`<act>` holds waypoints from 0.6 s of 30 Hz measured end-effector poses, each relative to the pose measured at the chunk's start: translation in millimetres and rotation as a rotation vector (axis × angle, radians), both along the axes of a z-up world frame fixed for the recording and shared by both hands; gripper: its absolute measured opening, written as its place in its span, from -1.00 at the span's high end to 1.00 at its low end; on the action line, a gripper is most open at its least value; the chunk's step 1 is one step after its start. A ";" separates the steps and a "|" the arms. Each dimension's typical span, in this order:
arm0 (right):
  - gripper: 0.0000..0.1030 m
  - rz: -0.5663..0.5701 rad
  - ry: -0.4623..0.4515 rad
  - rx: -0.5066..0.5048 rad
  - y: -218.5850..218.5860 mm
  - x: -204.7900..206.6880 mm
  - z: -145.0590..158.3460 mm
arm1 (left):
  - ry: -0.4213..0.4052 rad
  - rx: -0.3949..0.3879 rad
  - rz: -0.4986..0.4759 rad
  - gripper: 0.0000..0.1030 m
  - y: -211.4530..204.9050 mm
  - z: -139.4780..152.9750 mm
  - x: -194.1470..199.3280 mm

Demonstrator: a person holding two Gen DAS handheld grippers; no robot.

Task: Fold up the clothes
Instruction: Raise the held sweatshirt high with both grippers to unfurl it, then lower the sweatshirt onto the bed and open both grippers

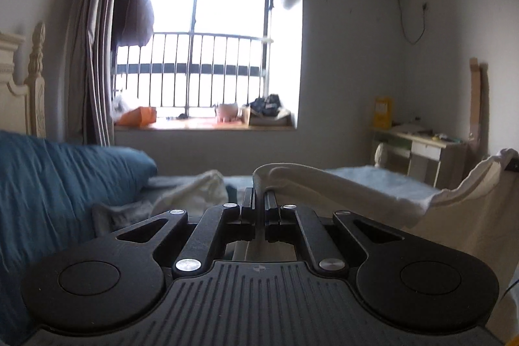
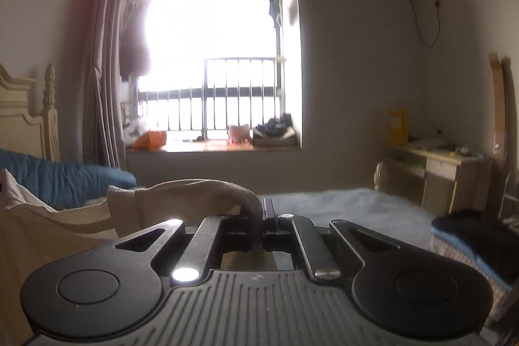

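Cream garment point(image 1: 340, 184) pinched in both my claws.
My left gripper point(image 1: 259, 200) and right gripper point(image 2: 261, 209) are clamped on its edge; cloth drapes toward lower right and lower left respectively.

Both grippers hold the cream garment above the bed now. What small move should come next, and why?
Probably lower both together toward the bed. The left gripper and right gripper each pinch an edge of the cream garment, which sags between them in the air, so it must lie flat first.
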State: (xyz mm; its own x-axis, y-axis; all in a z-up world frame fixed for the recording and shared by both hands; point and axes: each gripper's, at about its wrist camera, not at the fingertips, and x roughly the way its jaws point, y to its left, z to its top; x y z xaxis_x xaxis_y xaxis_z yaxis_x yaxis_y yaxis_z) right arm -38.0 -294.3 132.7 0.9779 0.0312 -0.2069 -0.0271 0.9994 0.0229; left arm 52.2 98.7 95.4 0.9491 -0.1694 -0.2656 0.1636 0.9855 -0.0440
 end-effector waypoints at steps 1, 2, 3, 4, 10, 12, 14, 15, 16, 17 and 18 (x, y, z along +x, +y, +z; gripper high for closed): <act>0.92 -0.006 0.027 0.001 0.0 15.7 -8.5 | 0.041 0.003 0.007 0.95 0.2 -15.7 15.3; 0.92 -0.012 0.054 0.003 0.0 31.4 -17.0 | 0.078 0.009 0.018 0.95 7.1 -31.2 27.2; 0.92 -0.018 0.081 0.004 0.1 47.1 -25.5 | 0.114 0.013 0.028 0.95 14.3 -48.1 39.1; 0.92 -0.025 0.107 0.006 0.1 62.8 -34.1 | 0.140 0.014 0.036 0.95 17.6 -61.2 53.1; 0.92 -0.061 0.269 0.014 0.2 157.0 -85.2 | 0.213 0.036 0.066 0.95 23.9 -104.9 124.7; 0.92 -0.074 0.322 0.017 0.3 188.4 -102.2 | 0.210 0.038 0.071 0.95 20.3 -103.1 142.5; 0.92 -0.086 0.376 0.020 0.3 219.8 -119.2 | 0.207 0.037 0.076 0.95 18.9 -100.5 161.4; 0.92 -0.091 0.397 0.020 0.7 234.2 -126.3 | 0.202 0.035 0.078 0.95 18.3 -100.5 166.4; 0.92 -0.094 0.398 0.013 2.3 244.3 -128.4 | 0.191 0.044 0.083 0.95 16.6 -101.8 173.1; 0.92 -0.096 0.399 0.007 3.8 254.4 -130.5 | 0.181 0.054 0.087 0.95 14.7 -103.2 180.0; 0.92 -0.099 0.400 0.000 5.4 264.5 -132.6 | 0.174 0.065 0.090 0.95 14.0 -105.7 186.7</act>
State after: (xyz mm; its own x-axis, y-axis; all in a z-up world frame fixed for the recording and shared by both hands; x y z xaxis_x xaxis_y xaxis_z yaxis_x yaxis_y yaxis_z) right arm 226.4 -288.9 0.0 0.8188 -0.0587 -0.5711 0.0802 0.9967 0.0125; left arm 238.8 112.7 -10.3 0.8983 -0.0634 -0.4348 0.0707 0.9975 0.0006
